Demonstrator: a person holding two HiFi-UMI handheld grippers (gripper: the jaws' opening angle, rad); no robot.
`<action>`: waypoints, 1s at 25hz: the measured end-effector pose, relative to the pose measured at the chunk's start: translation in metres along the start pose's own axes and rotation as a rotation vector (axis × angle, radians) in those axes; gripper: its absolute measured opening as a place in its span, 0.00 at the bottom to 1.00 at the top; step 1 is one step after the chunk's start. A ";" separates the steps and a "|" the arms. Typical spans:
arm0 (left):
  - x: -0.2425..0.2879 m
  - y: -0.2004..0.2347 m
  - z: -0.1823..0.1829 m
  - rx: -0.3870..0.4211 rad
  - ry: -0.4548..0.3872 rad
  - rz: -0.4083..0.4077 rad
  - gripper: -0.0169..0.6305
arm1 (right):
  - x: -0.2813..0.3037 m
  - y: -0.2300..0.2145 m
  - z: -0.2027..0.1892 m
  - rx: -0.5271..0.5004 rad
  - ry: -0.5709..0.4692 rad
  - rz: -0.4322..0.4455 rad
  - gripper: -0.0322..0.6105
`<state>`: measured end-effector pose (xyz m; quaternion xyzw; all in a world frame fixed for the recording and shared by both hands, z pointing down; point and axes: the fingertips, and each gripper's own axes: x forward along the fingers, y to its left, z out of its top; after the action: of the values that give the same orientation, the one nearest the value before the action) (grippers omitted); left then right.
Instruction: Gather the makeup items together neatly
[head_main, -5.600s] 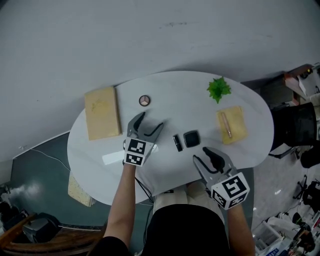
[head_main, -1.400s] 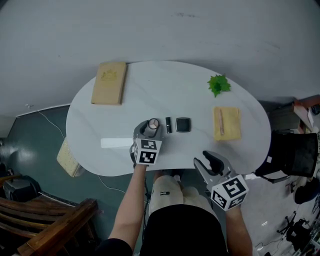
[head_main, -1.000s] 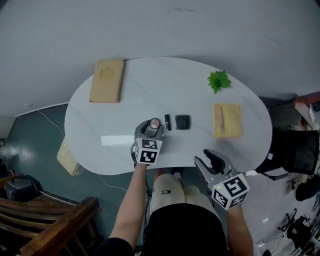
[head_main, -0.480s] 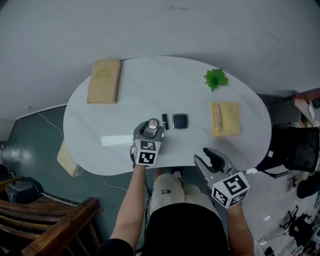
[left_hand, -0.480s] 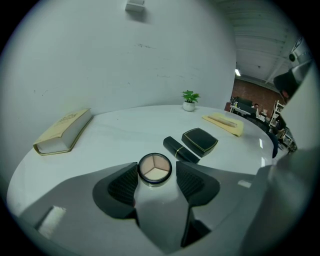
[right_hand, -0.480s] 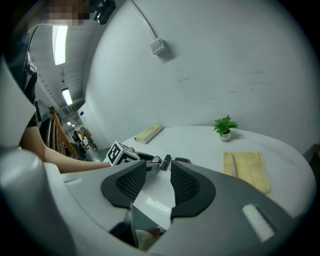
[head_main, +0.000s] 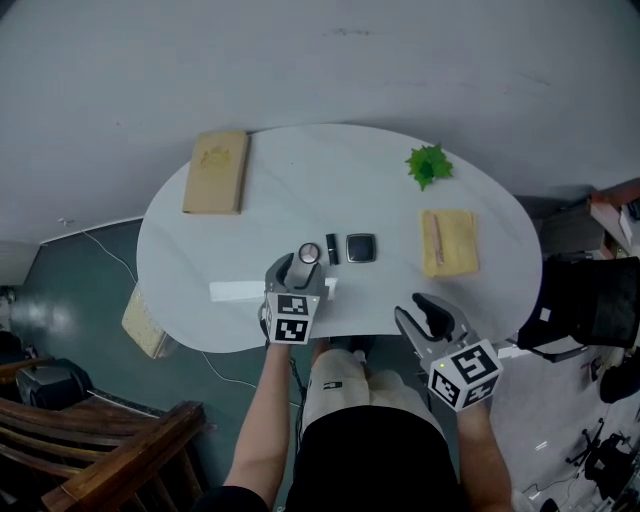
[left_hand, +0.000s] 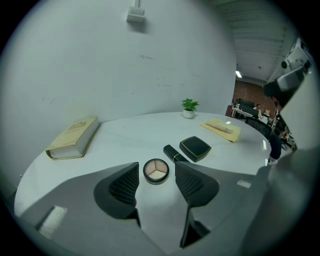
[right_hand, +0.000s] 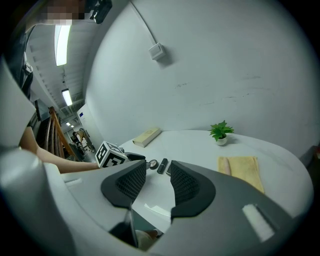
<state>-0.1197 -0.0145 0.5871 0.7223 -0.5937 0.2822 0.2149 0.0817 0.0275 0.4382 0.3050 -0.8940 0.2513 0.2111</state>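
Three makeup items lie in a row mid-table: a round eyeshadow compact, a black lipstick tube and a square black compact. My left gripper sits just behind the round compact. Its jaws are closing a little, with the compact just past their tips and the pads clear of it. The tube and the square compact lie right of it. My right gripper hovers open and empty at the table's front edge. A slim pinkish stick rests on a yellow cloth.
A tan book lies at the far left of the white oval table. A small green plant stands at the far right. A white strip lies left of my left gripper. Wooden furniture stands on the floor at lower left.
My left gripper has drawn back toward the front edge, leaving the round compact on the table beside the lipstick tube. The right gripper has hardly moved.
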 end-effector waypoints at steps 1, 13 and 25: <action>-0.006 -0.001 0.004 0.004 -0.010 0.004 0.37 | -0.001 -0.002 0.001 0.000 -0.004 -0.004 0.31; -0.060 -0.040 0.034 0.035 -0.082 -0.046 0.34 | -0.008 -0.048 -0.011 0.020 0.005 -0.168 0.30; -0.108 -0.074 0.091 -0.010 -0.235 -0.116 0.27 | 0.002 -0.112 -0.018 -0.013 0.067 -0.308 0.27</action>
<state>-0.0484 0.0210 0.4493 0.7825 -0.5733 0.1796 0.1635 0.1571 -0.0395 0.4892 0.4287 -0.8306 0.2202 0.2791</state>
